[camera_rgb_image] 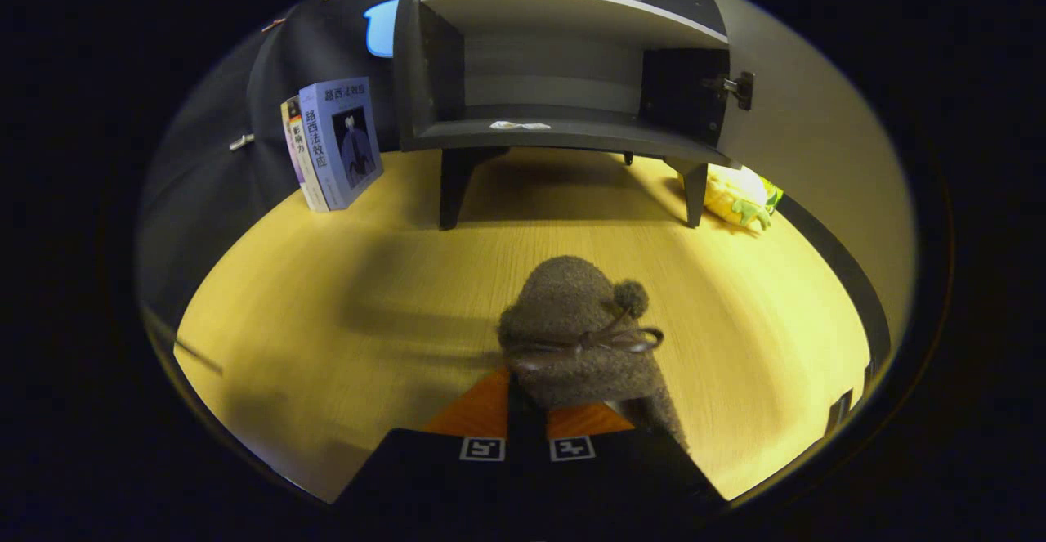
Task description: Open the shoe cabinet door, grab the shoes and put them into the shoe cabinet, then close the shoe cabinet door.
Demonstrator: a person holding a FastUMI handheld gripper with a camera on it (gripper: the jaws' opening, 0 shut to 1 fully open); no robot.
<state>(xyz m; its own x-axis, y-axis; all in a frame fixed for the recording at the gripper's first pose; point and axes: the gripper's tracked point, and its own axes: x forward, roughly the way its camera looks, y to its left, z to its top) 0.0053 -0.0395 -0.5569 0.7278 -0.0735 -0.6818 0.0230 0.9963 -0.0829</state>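
Note:
A brown fuzzy shoe (572,321) with a ribbon bow and a pompom hangs just ahead of my fingers, above the wooden floor. My gripper (527,391) is shut on its rear edge, which is pinched between both fingers. Beyond the shoe stands the dark shoe cabinet (564,129) on short legs, its inside open to me, with an upper shelf (572,15) and a lower shelf. The cabinet door (817,158) is swung wide to the right on its hinge (731,84). A small white scrap (519,125) lies on the lower shelf.
Books (331,145) lean against the wall left of the cabinet. A yellow and green soft toy (739,197) lies on the floor by the cabinet's right leg, under the open door. Wooden floor (327,305) stretches between me and the cabinet.

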